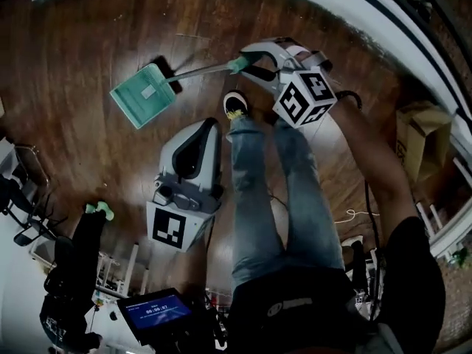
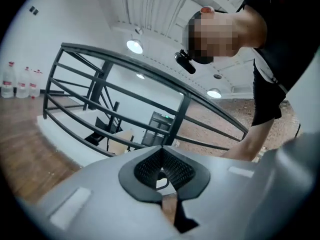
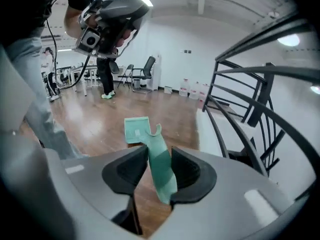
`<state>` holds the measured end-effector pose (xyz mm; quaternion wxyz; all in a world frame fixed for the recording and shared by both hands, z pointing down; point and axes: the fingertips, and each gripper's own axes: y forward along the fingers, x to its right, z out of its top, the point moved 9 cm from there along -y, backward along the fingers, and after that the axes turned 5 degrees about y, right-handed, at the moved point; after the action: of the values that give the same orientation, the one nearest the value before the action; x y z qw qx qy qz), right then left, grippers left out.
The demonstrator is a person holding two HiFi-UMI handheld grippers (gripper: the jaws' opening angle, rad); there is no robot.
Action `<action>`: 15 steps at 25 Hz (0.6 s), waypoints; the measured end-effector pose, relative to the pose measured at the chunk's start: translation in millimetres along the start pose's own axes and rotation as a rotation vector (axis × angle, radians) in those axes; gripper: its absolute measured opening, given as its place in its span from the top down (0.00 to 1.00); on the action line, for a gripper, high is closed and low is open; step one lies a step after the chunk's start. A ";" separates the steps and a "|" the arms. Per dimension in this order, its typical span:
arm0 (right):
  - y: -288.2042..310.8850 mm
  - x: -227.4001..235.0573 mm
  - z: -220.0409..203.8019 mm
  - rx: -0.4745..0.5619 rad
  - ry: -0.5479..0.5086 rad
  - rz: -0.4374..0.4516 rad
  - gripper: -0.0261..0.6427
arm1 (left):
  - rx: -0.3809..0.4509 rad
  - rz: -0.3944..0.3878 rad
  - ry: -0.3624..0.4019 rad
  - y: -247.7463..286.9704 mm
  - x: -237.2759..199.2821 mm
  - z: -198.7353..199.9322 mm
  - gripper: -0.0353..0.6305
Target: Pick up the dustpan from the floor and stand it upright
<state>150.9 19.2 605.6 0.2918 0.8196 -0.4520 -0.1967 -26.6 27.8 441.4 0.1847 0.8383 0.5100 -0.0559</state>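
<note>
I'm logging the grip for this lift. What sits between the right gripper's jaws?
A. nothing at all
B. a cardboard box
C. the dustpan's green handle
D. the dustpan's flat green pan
C: in the right gripper view the green handle of the dustpan is clamped between the pads of the right gripper, with the flat pan end out beyond them.

left gripper (image 2: 162, 156): jaws together, nothing between | behind: black railing (image 2: 181, 115) | right: person's arm (image 2: 257, 136) | left: wooden floor (image 2: 25, 154)
</note>
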 end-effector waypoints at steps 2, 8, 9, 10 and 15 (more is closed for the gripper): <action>14.0 1.1 46.6 0.035 -0.046 0.036 0.74 | 0.032 0.061 0.004 -25.1 -9.8 17.7 0.93; 75.0 -12.1 186.0 0.137 -0.114 0.131 0.74 | 0.091 0.249 0.005 -118.9 -52.8 61.9 0.93; 85.6 -17.7 210.2 0.146 -0.130 0.154 0.74 | 0.108 0.280 0.001 -137.4 -59.7 69.7 0.93; 96.7 -24.3 233.9 0.154 -0.157 0.185 0.74 | 0.129 0.319 -0.001 -155.6 -65.4 75.8 0.93; 144.2 -65.9 316.7 0.164 -0.296 0.323 0.76 | 0.210 0.494 -0.056 -220.2 -88.4 87.5 0.93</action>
<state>-158.9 -80.3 465.8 0.1825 0.7198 -0.6298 -0.2279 -253.1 12.6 329.7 0.1188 0.9500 0.2759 -0.0849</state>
